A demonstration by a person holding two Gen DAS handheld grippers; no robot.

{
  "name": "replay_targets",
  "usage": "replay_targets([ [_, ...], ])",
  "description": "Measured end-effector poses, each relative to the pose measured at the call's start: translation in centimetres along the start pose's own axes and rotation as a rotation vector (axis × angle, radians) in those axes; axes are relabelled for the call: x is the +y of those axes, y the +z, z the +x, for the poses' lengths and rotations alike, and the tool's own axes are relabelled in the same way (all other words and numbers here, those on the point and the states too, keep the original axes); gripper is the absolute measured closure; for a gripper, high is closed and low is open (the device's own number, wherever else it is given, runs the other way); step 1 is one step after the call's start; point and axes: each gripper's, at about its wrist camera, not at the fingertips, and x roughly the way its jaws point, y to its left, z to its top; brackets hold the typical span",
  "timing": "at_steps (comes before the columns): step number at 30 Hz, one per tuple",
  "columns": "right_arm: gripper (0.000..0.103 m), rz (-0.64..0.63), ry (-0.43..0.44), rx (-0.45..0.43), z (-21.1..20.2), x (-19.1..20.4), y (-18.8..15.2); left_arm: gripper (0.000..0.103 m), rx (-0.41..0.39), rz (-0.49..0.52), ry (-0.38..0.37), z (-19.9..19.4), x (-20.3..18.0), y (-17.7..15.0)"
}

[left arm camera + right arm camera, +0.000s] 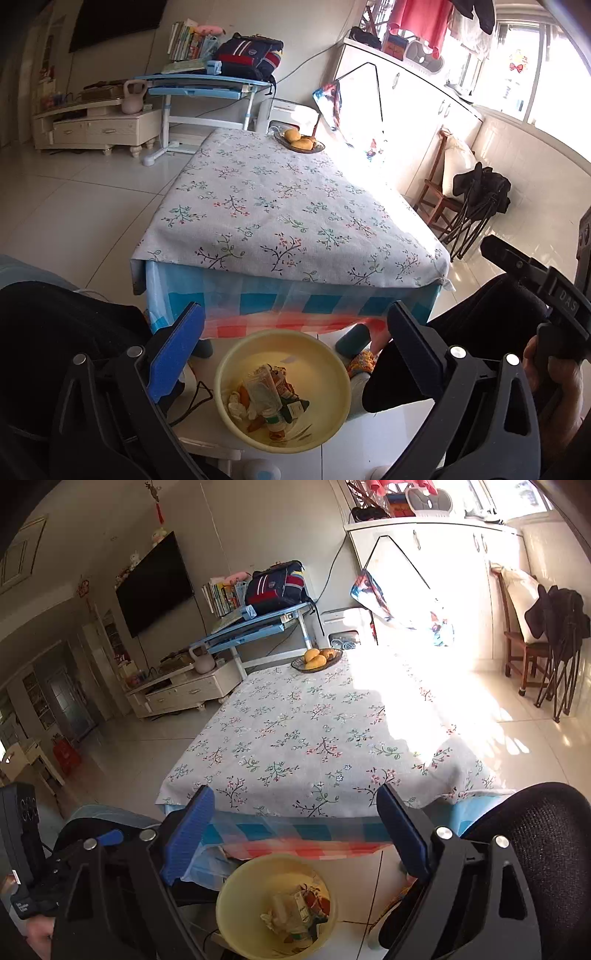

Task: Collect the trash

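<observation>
Since the table (280,206) looks bare apart from a fruit plate (300,142) at upper centre, the trash (271,400) sits in the yellow bowl (236,354), bottom centre. Left gripper (293,356) and right gripper (295,834) both gape, holding nothing. Probably done; scan the cloth edges before stopping.

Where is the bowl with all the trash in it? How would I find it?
Start at the big table with the flowery tablecloth. Look down at the floor just in front of its near edge, where the checked blue and red cloth hangs. There sits a round pale yellow basin, the only container on the floor, holding crumpled wrappers and tissues; the dish on the table holds only yellow fruit.
</observation>
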Motion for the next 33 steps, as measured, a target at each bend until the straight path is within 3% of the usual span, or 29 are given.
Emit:
replay_targets([
  [3, 0.009, -0.081, -0.062, -0.049, -0.8, 1.0, -0.2, 0.007, -0.030, -0.023, 0.053, -0.3, 0.1, 0.7],
  [10, 0.008, -0.164, -0.080, -0.113, -2.6, 2.2, -1.2, 0.007, -0.140, 0.036, 0.084, -2.6, -1.2, 0.9],
  [16, 0.008, -0.117, -0.084, -0.126, -2.7, 1.2, -1.1, 0.007, -0.223, 0.089, 0.130, -4.0, -2.7, 1.2],
  [33, 0.008, -0.168, -0.117, -0.135, -2.6, 1.8, -1.7, 0.007, -0.288, 0.128, 0.180, -4.5, -4.6, 2.2],
])
